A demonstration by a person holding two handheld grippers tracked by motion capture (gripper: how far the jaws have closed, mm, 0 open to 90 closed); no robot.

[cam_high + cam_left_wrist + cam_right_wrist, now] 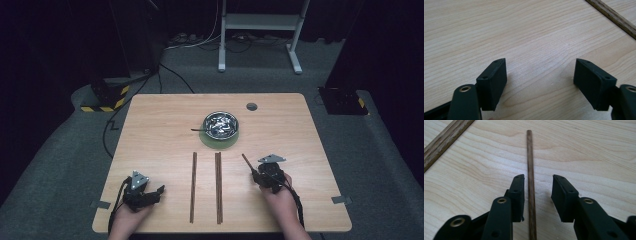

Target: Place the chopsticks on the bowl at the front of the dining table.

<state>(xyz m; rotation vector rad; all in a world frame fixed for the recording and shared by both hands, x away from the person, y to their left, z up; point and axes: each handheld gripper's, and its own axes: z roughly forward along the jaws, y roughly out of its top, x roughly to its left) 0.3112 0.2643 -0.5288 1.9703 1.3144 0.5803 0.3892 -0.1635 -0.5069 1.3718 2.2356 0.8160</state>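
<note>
A thin dark wooden stick (530,157) lies on the table between the jaws of my right gripper (538,180). It runs close along the left pad, with a clear gap to the right pad, so the jaws are open around it. In the high view the stick (247,161) points away from my right gripper (257,174) toward the bowl. Two long wooden strips (193,186) (218,187) lie side by side at the table's front middle. My left gripper (540,62) rests open on bare wood at the front left (156,193), nothing between its pads.
A metal bowl (221,125) with shiny pieces sits on a green mat (220,143) at the table's centre back, a dark handle (197,130) sticking out left. A round hole (251,106) marks the far edge. One strip (444,140) (616,18) crosses each gripper view's corner.
</note>
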